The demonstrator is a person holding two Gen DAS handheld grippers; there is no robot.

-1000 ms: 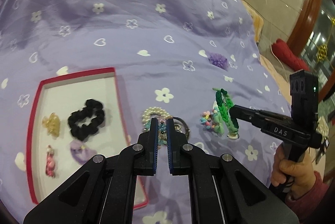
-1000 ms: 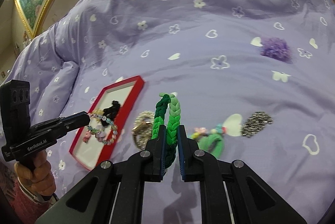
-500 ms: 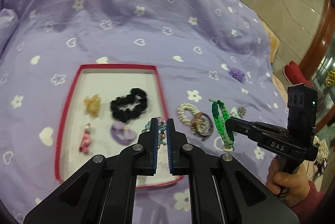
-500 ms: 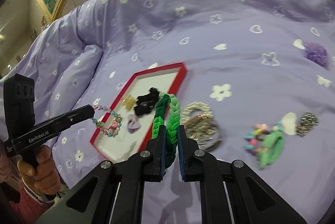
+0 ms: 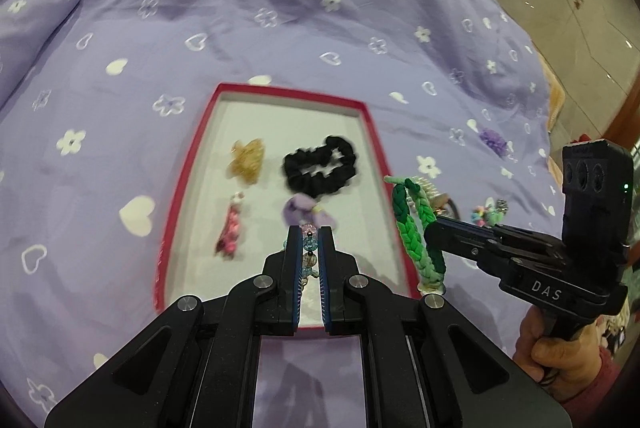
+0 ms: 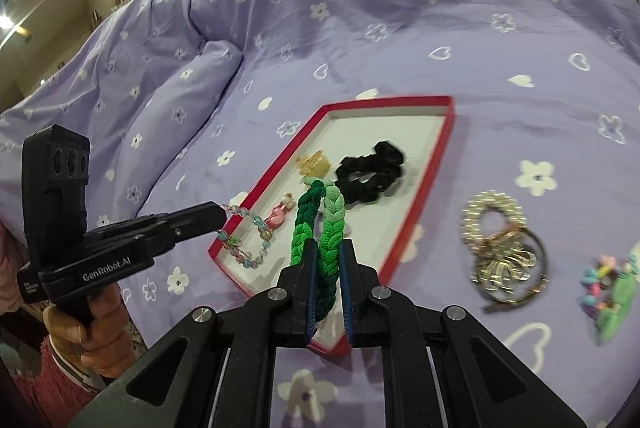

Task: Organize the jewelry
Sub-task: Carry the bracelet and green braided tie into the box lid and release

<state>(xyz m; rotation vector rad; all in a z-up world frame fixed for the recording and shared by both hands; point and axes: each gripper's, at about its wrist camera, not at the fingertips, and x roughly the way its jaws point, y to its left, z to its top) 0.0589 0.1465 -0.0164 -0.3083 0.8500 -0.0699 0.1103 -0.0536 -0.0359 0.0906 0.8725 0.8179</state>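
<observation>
From the left wrist camera, the left gripper (image 5: pixel 309 240) is squeezed shut on a bead bracelet (image 5: pixel 309 256). Only a few beads show between the jaws; the rest of the loop hangs down behind them and is hidden. The red tray (image 5: pixel 188 180) lies right under and ahead of these jaws, with its long side running away from the camera. So the bracelet is already over the near end of the tray, and I think it only has to go down a little. In the tray lie a black scrunchie (image 5: pixel 320 168), a gold clip (image 5: pixel 247 161), a pink clip (image 5: pixel 230 228) and a purple piece (image 5: pixel 304 211), all blurry. The right gripper (image 5: pixel 434 232) comes in from the right, holding a green braided band (image 5: pixel 416 232) just outside the tray's right rim.

From the right wrist camera, the right gripper (image 6: pixel 327 256) is clamped on the green braided band (image 6: pixel 320 228), which stands up between the jaws as a long loop. The tray (image 6: pixel 416 228) is ahead and a bit left, so this band must move left to get in. The left gripper (image 6: pixel 216 217) is nearer the tray, and here the whole bead bracelet (image 6: pixel 244 240) shows, dangling over the near corner. I cannot tell if it touches the tray floor. The band hides part of the tray. On the purple sheet (image 6: pixel 400 28) to the right, well outside the tray, wait a pearl and metal pile (image 6: pixel 500 248) and a colorful bead piece (image 6: pixel 608 284), cut off near the edge and fuzzy.
</observation>
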